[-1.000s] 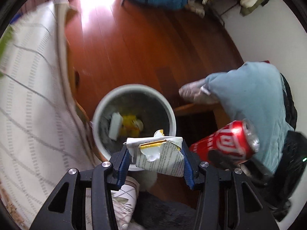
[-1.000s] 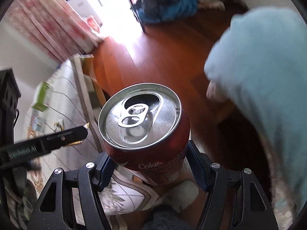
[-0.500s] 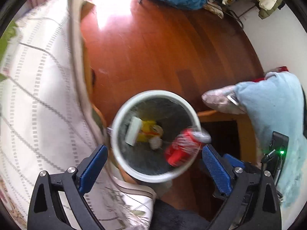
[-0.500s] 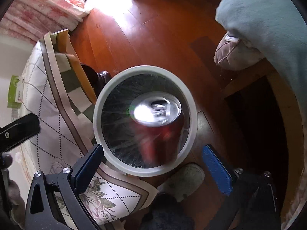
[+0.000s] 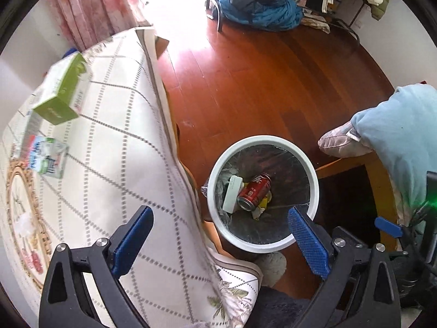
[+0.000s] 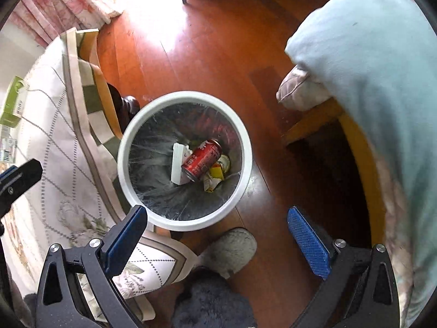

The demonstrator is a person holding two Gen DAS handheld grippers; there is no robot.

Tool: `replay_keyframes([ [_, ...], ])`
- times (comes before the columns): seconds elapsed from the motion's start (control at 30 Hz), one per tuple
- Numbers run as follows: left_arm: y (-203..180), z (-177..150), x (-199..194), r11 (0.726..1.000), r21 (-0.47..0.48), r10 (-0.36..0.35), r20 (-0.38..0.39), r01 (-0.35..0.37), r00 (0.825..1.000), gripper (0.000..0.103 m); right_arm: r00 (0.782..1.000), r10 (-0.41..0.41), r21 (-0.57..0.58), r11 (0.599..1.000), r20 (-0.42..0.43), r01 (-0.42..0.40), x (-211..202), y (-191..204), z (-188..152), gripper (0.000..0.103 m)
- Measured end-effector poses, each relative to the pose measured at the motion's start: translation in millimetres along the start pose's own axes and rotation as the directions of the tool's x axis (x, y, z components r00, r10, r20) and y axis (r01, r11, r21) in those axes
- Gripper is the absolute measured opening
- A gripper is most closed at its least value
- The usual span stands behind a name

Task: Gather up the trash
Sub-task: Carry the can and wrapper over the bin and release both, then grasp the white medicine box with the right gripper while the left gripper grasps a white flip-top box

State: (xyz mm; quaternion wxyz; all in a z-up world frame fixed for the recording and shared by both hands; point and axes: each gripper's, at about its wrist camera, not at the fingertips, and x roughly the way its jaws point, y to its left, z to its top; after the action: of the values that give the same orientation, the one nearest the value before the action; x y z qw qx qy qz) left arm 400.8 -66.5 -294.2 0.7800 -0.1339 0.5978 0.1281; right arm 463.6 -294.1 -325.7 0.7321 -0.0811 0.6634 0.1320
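Note:
A white round trash bin (image 5: 314,175) (image 6: 247,147) with a dark liner stands on the wood floor beside the table. Inside lie a red cola can (image 5: 254,191) (image 6: 203,160), a white box (image 5: 232,194) (image 6: 177,162) and a torn yellow-white carton (image 6: 214,177). My left gripper (image 5: 221,235) is open and empty above the bin's near left rim and the table edge. My right gripper (image 6: 217,231) is open and empty above the bin's near rim.
The table with a checked cloth (image 5: 109,136) (image 6: 49,125) is on the left, with a green box (image 5: 61,93) and a small milk carton (image 5: 47,160) on it. A chair with a light blue cushion (image 5: 401,142) (image 6: 377,82) is on the right. A grey slipper (image 6: 229,248) lies near the bin.
Both grippers opened; the torn carton and the cola can fell into the bin. Both grippers have since risen and the left view has shifted toward the table.

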Motion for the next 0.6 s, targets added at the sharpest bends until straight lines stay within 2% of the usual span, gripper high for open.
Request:
replay_keyframes([
  [0.3,12.8,-13.7,-67.0,0.999,-0.028,0.027,0.116,-0.024,0.993,0.1,0.993,0.011,-0.01,1.0,0.116,-0.01,-80.9,12.6,-17.0,0.103],
  [0.6,47.7,-23.9,-132.6,0.993,-0.094,0.088,0.228,-0.068,0.97,0.1,0.973,0.07,-0.005,0.998,0.222,-0.07,-152.1,38.5,-27.7,0.103],
])
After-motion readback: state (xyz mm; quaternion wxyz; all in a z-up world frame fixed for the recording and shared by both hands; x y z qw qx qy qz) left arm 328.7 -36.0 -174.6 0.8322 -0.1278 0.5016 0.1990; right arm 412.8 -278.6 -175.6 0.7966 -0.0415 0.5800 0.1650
